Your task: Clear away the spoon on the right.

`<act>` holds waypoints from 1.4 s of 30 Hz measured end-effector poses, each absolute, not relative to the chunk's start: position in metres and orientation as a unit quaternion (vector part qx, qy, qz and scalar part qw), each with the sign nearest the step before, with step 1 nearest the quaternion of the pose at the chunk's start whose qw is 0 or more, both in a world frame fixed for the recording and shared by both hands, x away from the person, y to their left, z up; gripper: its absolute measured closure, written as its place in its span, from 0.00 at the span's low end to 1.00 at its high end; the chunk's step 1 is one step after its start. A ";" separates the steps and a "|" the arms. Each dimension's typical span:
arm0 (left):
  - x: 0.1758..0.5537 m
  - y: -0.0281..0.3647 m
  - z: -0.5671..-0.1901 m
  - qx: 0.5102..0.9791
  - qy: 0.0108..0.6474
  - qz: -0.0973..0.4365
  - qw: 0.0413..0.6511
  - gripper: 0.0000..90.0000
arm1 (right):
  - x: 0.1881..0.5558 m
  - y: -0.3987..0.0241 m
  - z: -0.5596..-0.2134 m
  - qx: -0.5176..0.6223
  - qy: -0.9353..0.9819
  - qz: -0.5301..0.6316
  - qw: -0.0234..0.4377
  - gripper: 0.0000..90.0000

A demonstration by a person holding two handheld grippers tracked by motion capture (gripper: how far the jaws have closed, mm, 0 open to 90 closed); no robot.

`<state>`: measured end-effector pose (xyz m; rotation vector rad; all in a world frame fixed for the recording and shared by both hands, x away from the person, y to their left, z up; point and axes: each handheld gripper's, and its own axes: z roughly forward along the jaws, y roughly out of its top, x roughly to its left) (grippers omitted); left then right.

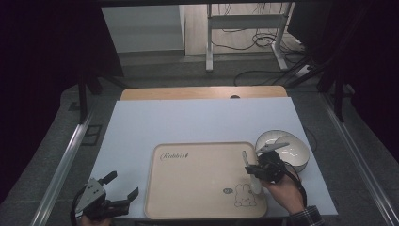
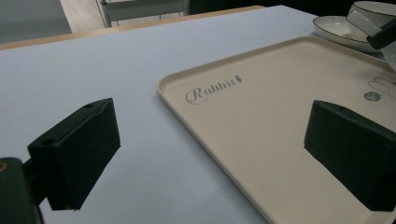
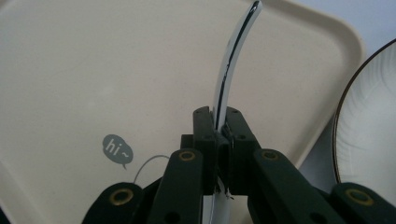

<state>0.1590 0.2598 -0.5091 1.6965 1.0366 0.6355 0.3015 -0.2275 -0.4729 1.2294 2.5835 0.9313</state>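
The right gripper (image 3: 219,126), its jaws clamped on a white spoon (image 3: 231,60) above the tray (image 1: 188,188) beside the bowls (image 1: 287,146), should lower gently and lay it flat before letting go, while the left gripper (image 1: 115,186) waits with jaws wide apart.

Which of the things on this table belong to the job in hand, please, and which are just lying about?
In use:
- spoon, clamped in the right claw
- tray beneath it
- bowl beside the tray

Lying about:
- left claw, open and idle
- cables on the floor
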 end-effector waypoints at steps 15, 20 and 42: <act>0.159 0.260 -0.509 0.703 0.429 0.262 0.502 0.04 | 0.305 -0.228 -0.486 0.414 0.856 0.302 0.065 0.94; 0.159 0.259 -0.509 0.704 0.429 0.262 0.502 0.04 | 0.306 -0.227 -0.488 0.414 0.856 0.302 0.068 0.94; 0.159 0.259 -0.509 0.706 0.429 0.262 0.500 0.04 | 0.304 -0.231 -0.497 0.416 0.855 0.296 0.096 0.83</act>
